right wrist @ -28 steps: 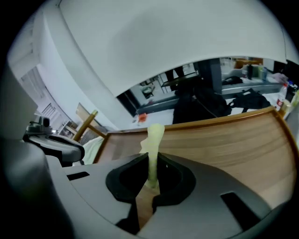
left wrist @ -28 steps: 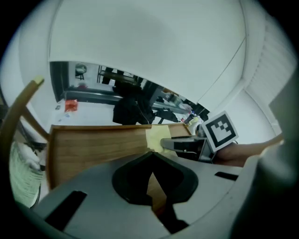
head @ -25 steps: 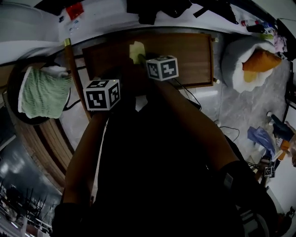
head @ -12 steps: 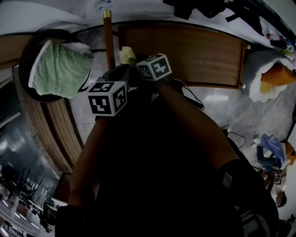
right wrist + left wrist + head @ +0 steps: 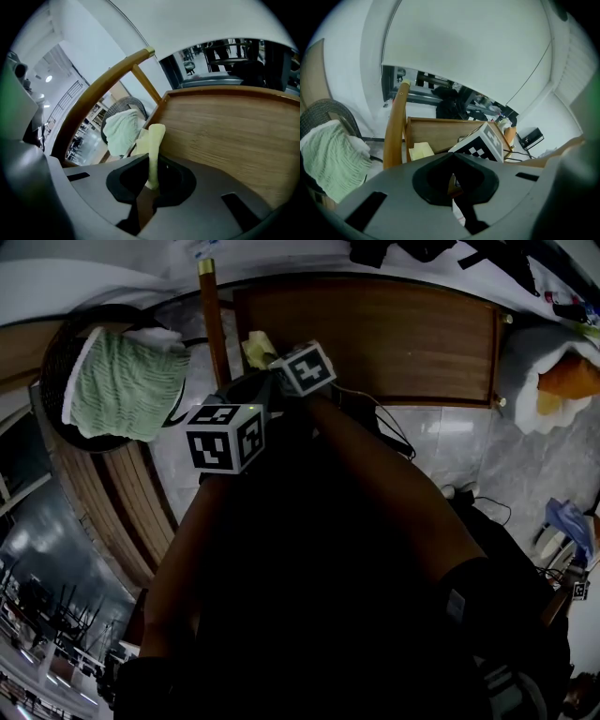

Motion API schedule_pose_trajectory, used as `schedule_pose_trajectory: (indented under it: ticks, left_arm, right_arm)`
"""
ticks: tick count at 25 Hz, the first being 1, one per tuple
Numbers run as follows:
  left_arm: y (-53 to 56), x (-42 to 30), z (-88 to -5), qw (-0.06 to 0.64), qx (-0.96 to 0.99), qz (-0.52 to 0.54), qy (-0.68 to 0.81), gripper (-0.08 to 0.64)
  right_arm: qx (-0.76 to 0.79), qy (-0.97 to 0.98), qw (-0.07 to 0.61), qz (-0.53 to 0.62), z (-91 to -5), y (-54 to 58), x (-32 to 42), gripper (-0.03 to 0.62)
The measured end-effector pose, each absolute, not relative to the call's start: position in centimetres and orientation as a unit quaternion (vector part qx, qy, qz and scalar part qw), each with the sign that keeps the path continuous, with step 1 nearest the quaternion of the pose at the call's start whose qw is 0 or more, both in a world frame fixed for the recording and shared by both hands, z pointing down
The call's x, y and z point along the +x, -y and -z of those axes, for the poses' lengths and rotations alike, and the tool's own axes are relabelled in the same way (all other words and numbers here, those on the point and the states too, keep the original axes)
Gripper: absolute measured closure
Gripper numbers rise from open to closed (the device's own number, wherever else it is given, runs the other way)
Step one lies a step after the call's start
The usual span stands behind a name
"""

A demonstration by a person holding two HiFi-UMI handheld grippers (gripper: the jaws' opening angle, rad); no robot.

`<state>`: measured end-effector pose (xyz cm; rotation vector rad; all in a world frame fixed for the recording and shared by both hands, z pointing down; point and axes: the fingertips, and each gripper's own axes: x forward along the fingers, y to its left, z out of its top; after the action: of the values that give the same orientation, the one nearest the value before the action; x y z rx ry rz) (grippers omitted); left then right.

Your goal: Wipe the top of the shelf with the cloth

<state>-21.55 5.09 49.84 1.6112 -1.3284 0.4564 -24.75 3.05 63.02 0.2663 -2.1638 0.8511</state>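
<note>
Over at the left end of the shelf, the right tool has its jaws clamped tight on the yellow cloth, and the cloth's loose part lies on the wooden top there. The left tool hangs just off that same end of the shelf, jaws pressed together with nothing in them.
</note>
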Motion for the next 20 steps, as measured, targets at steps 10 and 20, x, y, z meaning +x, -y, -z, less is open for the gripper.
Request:
schedule_pose_trajectory:
  ticks: [10, 20]
  left_arm:
    - [-2.5, -17.4, -52.2, 0.5, 0.652, -0.207, 0.531, 0.551]
    - [2.7, -9.9, -53.4, 0.501, 0.673, -0.219, 0.499, 0.551]
  right_arm:
    - [0.143, 0.842, 0.408, -0.322, -63.7, 1.3, -17.6, 0.551]
    - [0.179, 0.822, 0.417, -0.344, -63.4, 5.5, -7.4, 0.551]
